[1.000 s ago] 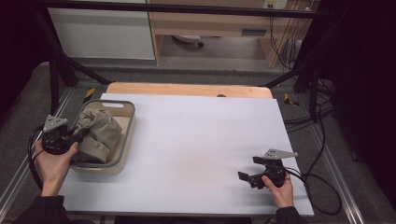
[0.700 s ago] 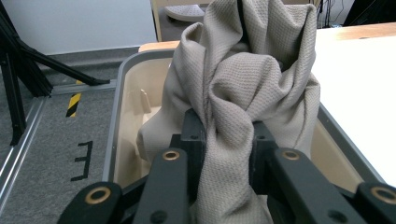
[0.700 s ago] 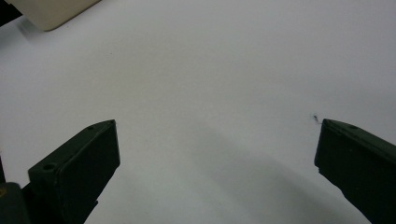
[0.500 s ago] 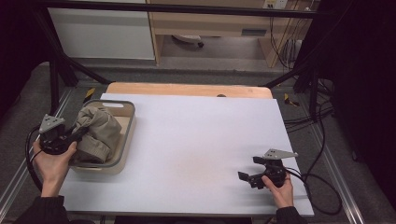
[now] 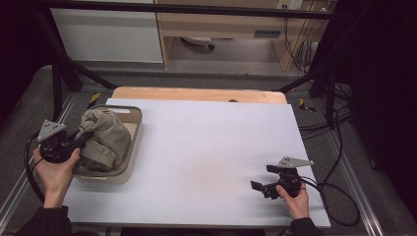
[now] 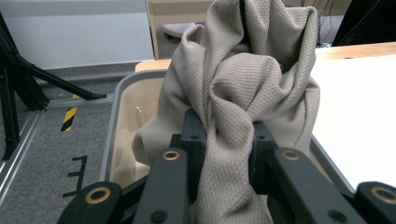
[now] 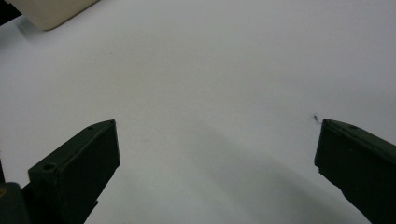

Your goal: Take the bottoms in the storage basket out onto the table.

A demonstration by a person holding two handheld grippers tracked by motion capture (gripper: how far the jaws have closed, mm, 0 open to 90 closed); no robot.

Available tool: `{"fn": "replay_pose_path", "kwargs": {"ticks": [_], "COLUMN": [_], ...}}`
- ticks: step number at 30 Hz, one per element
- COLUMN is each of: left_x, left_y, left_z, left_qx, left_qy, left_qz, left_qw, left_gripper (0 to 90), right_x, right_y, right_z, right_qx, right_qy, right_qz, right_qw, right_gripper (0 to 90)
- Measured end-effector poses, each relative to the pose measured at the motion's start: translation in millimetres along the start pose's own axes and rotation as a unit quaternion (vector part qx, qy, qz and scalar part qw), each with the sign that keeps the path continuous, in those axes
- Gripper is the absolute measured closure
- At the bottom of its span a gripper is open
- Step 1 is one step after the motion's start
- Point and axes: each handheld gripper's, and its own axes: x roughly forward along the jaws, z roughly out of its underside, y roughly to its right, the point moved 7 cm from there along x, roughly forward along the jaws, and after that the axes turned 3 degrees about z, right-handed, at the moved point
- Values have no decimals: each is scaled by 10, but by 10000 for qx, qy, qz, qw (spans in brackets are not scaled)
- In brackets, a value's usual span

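White tabletop (image 5: 206, 162) lies bare beyond the bin (image 5: 132, 147) at its left edge. Left gripper (image 6: 227, 140) is clamped on the cloth (image 6: 252, 88) bunched in that bin; lift straight up until the folds clear the rim. Right gripper (image 7: 217, 172) rests wide apart, ready to catch a corner.

Beige-khaki woven cloth with a fine dotted weave (image 6: 243, 93), all one colour, without print. Cream plastic tub with grey rim (image 5: 132, 147), paler cream inside. White flat worktop (image 5: 206, 147), plain, with one tiny dark speck; light wooden board edge (image 5: 196, 93) behind. Black left gripper (image 6: 226, 154) with brass-coloured rings at the screw holes and a grey three-cornered plate. Black right gripper (image 5: 268, 179), matt black fingers (image 7: 74, 172), grey plate too, black cable. Dark grey speckled floor (image 6: 42, 154) with yellow-and-black striped tape mark (image 6: 69, 117). Black sleeves.
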Motion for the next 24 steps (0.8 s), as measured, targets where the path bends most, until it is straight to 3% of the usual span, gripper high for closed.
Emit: {"fn": "replay_pose_path", "kwargs": {"ticks": [24], "left_x": [-69], "left_y": [100], "left_z": [-132], "left_qx": [-4], "left_qy": [333], "left_qz": [136], "left_qw": [9994], "left_gripper": [742], "right_x": [-1], "right_y": [0], "right_z": [0], "right_qx": [-5], "right_qy": [-3], "right_qz": [-5], "right_qw": [10000], "right_gripper": [6]}}
